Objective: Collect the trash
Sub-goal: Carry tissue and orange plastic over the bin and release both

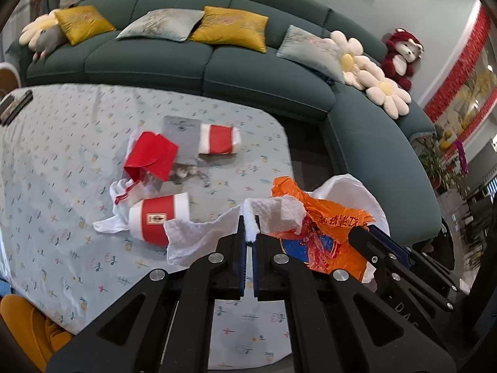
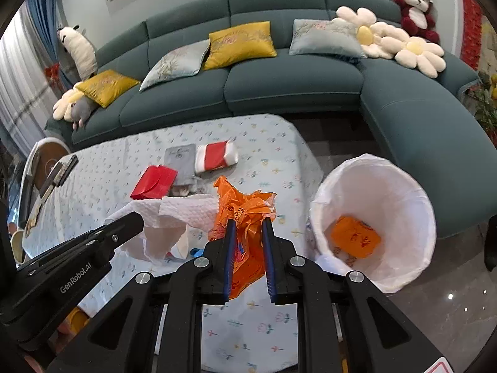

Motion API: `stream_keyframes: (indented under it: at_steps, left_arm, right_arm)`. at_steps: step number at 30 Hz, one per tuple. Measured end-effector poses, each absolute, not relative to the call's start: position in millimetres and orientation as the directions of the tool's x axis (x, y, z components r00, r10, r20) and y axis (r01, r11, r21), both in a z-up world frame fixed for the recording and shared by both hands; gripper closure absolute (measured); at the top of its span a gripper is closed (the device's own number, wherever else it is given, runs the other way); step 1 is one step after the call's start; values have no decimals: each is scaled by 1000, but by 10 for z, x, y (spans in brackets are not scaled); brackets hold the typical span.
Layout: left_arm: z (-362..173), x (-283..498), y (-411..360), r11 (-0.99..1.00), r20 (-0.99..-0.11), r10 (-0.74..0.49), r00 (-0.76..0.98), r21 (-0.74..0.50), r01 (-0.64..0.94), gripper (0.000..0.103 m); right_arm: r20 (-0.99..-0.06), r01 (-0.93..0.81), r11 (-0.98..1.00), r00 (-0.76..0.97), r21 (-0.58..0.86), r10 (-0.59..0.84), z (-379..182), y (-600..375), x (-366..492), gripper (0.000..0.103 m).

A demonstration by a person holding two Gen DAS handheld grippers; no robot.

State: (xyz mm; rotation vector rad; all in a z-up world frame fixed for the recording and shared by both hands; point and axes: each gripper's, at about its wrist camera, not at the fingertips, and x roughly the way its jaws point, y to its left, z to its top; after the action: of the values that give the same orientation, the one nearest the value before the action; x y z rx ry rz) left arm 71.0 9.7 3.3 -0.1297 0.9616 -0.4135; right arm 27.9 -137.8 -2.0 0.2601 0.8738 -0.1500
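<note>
orange bag (image 2: 245,214) | white paper towel (image 1: 198,233) | teal sofa (image 2: 292,84) | floral tablecloth (image 1: 62,161)

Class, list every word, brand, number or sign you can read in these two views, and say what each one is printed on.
"GenRobot.AI": white lettering on the left gripper body, right wrist view.
"DAS": partial letters on the right gripper body, left wrist view.
Red print on the orange plastic bag: crumpled, unreadable.
Emblem on the red-banded paper cup: too small.
Print on the grey pouch: blurred.
</note>
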Motion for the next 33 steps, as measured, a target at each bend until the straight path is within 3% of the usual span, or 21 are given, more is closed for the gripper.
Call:
stream_keyframes:
  at_steps: [18,33]
  left_arm:
    - [194,468,-1089,852,-759,-462,460,-235,468,101]
    - [-221,545,-2032,787,-808,-484,336,-234,571,99]
  right_arm:
    - [-743,418,891,651,179,-156,55,-2458,-276,87]
    - [-756,576,788,610,217,-238,-175,-3407,-574,87]
